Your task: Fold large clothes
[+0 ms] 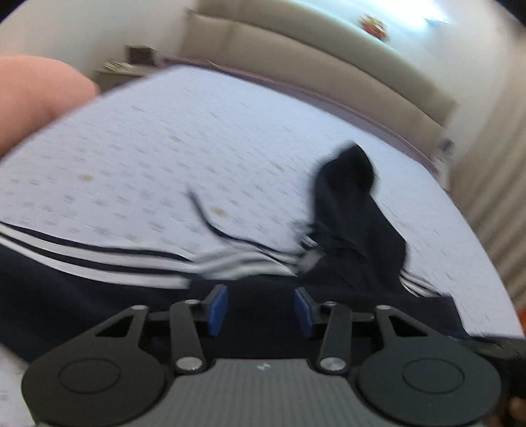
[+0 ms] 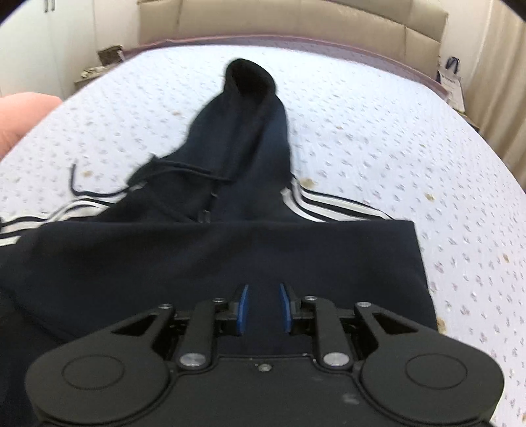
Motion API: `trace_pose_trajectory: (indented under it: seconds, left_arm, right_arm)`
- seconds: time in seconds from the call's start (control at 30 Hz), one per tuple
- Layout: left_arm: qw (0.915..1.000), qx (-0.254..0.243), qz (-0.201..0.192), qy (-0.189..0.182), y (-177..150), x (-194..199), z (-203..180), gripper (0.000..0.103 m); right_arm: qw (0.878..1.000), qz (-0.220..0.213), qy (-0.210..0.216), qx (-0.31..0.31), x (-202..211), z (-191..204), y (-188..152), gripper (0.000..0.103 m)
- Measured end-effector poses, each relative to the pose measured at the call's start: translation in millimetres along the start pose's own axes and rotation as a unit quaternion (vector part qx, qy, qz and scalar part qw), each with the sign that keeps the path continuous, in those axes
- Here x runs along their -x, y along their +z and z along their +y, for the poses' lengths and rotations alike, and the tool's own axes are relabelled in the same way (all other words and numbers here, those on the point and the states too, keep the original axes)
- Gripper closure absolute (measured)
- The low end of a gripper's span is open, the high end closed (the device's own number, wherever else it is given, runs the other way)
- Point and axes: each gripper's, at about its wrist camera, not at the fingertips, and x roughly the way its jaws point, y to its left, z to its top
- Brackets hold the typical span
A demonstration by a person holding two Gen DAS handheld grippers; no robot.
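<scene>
- The scene was a bedroom: a bed with a pale, dotted, textured bedspread (image 2: 378, 138) filled both views, with a padded beige headboard (image 2: 296, 19) at 12 o'clock and a small cluttered bedside table (image 1: 121, 70) at 10 o'clock in the left wrist view.
- The task's garment, a navy hooded sweatshirt (image 2: 213, 256), lay on the bedspread directly ahead of both tools, its body folded into a broad flat panel with a straight edge at 3 o'clock.
- Its hood (image 2: 250, 108) stretched toward 12 o'clock in the right wrist view; 3 white stripes (image 2: 328, 207) showed on the sleeves to either side, and a thin drawstring (image 2: 74, 182) trailed off at 9 o'clock.
- The left gripper (image 1: 261, 310) had its blue pads spread wide with nothing between them, poised over the dark fabric.
- The right gripper (image 2: 263, 308) was likewise parted, with a narrower gap, and held no cloth, only hovering above the folded panel.
- The fabric looked soft, thick and matte, probably fleece-like, so it would likely bunch rather than crease sharply.
- Risk, as a judgement: pinching only the top layer could peel the fold apart, and the loose drawstring or limp hood could drag and skew the bundle.
- The left view was motion-blurred, so its fine contact was unclear.
</scene>
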Motion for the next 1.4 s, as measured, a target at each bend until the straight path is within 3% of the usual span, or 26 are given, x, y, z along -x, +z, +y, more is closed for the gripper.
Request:
trace_pose_trajectory:
  seconds: [0.1,0.17,0.23,0.3,0.37,0.43,0.47,0.5,0.53,0.57,0.63,0.7,0.77,0.83,0.9,1.0,1.07,1.1,1.13,1.2,1.3,1.4]
  left_arm:
    - [0.9974,-0.003,0.07,0.018,-16,-47,-3,0.082]
    - [0.9955,0.012,0.09,0.026,-29,-69,6,0.085]
    - [0.9962,0.028,0.08,0.02,-33,-67,17,0.089]
    - [0.9958,0.043,0.079,0.016,-28,-58,22,0.088]
    - [0.9967,0.058,0.054,0.018,-21,-40,30,0.087]
    - [0.9958,0.077,0.018,0.046,-13,-12,50,0.076]
    - [0.9932,0.092,-0.003,0.072,-9,5,67,0.062]
    - [0.9877,0.112,-0.027,0.106,-5,23,88,0.049]
    - [0.9802,0.133,-0.046,0.139,-2,39,107,0.044]
    - [0.9678,0.162,-0.069,0.18,1,56,134,0.035]
    - [0.9388,0.219,-0.099,0.247,6,82,190,0.033]
    - [0.9122,0.263,-0.118,0.291,12,97,239,0.033]
    - [0.8905,0.306,-0.126,0.312,15,103,284,0.033]
    - [0.87,0.361,-0.131,0.309,15,100,324,0.033]
    - [0.8598,0.396,-0.129,0.295,14,91,350,0.033]
    - [0.8607,0.426,-0.115,0.255,9,70,375,0.032]
    - [0.8676,0.402,-0.116,0.269,13,72,380,0.034]
    - [0.8741,0.376,-0.105,0.288,19,65,376,0.055]
    - [0.8789,0.351,-0.087,0.311,23,58,371,0.086]
    - [0.8861,0.303,-0.074,0.343,29,49,359,0.096]
    - [0.8943,0.247,-0.078,0.365,38,58,330,0.096]
    - [0.9102,0.193,-0.109,0.35,50,76,284,0.097]
  right_arm:
    - [0.999,0.042,0.011,-0.006,-19,11,-5,0.083]
    - [0.997,0.075,0.006,-0.01,-35,15,-10,0.084]
    - [0.994,0.112,0.0,-0.01,-50,17,-15,0.084]
    - [0.994,0.112,-0.004,-0.002,-52,20,-12,0.084]
    - [0.993,0.116,-0.006,0.0,-55,21,-10,0.083]
    - [0.993,0.119,-0.005,0.002,-56,21,-7,0.083]
    - [0.993,0.119,-0.004,0.004,-55,21,-7,0.083]
    - [0.993,0.119,-0.004,0.007,-55,21,-7,0.083]
    - [0.993,0.117,-0.005,0.012,-56,22,-6,0.083]
    - [0.993,0.116,-0.006,0.016,-54,22,-8,0.083]
    - [0.993,0.111,-0.012,0.03,-53,27,-10,0.082]
    - [0.993,0.105,-0.019,0.044,-50,33,-13,0.082]
    - [0.993,0.101,-0.023,0.052,-50,35,-13,0.082]
    - [0.993,0.101,-0.023,0.051,-50,35,-13,0.081]
    - [0.993,0.104,-0.021,0.045,-51,33,-11,0.081]
    - [0.993,0.108,-0.019,0.042,-51,32,-9,0.081]
    - [0.993,0.107,-0.02,0.045,-52,33,-9,0.081]
    - [0.993,0.106,-0.02,0.045,-52,34,-9,0.081]
    - [0.993,0.105,-0.02,0.044,-51,34,-9,0.081]
    - [0.994,0.102,-0.019,0.041,-51,34,-9,0.081]
    - [0.995,0.096,-0.014,0.033,-50,32,-11,0.081]
    - [0.996,0.087,-0.002,0.02,-47,26,-13,0.081]
